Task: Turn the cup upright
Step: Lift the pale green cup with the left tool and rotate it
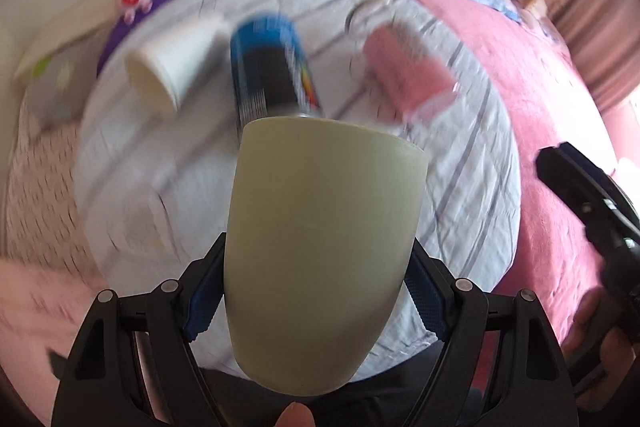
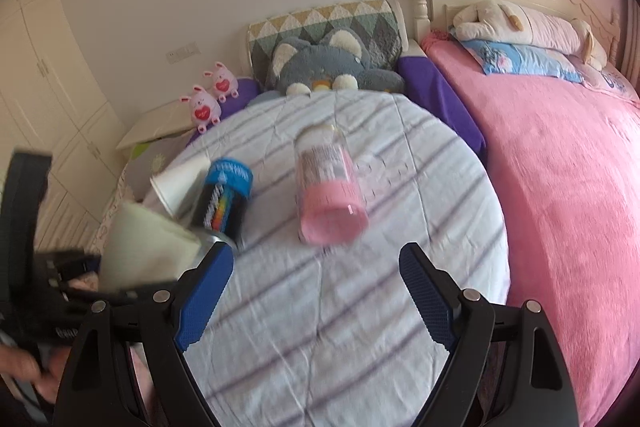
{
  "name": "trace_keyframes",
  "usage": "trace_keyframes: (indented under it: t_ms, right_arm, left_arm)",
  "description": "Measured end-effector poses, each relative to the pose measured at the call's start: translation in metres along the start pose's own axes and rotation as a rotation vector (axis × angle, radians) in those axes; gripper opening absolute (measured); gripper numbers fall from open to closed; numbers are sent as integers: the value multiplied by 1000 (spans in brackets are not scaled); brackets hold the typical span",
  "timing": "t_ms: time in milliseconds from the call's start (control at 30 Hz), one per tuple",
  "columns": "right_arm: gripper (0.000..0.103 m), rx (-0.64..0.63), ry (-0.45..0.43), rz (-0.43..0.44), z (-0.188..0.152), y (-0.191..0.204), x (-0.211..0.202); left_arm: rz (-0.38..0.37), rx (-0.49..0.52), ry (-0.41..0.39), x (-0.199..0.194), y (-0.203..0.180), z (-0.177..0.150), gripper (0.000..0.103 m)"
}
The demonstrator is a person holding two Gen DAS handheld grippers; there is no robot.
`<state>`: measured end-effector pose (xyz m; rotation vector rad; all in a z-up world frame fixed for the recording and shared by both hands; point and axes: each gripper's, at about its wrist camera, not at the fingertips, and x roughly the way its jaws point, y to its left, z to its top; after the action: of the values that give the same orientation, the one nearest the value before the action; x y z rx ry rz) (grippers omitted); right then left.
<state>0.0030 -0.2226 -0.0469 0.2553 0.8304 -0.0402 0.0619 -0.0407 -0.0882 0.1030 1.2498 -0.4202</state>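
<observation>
My left gripper [image 1: 316, 291] is shut on a pale green cup [image 1: 320, 251], held above the striped round table [image 1: 460, 195]; its flat end points away from me toward the table. The same cup shows at the left of the right wrist view [image 2: 148, 247], in the left gripper's fingers. My right gripper [image 2: 316, 279] is open and empty over the table's near half. A white paper cup [image 2: 176, 183], a blue-capped black can [image 2: 224, 199] and a clear cup with a pink band [image 2: 328, 187] lie on their sides on the table.
A pink bed [image 2: 560, 187] lies to the right of the table. A grey plush cat [image 2: 332, 67] and a patterned cushion [image 2: 328, 23] sit behind it. Two pink plush rabbits [image 2: 210, 99] stand at the back left. White cabinets [image 2: 36, 67] line the left wall.
</observation>
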Motion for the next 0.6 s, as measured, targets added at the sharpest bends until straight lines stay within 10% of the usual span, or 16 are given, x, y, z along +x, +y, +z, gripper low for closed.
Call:
trace_keyframes:
  t_ms: [600]
  right_arm:
    - [86,2,37,-20,-30,-8,-2]
  left_arm:
    - [129,-75,-83,25,-4,-14,94]
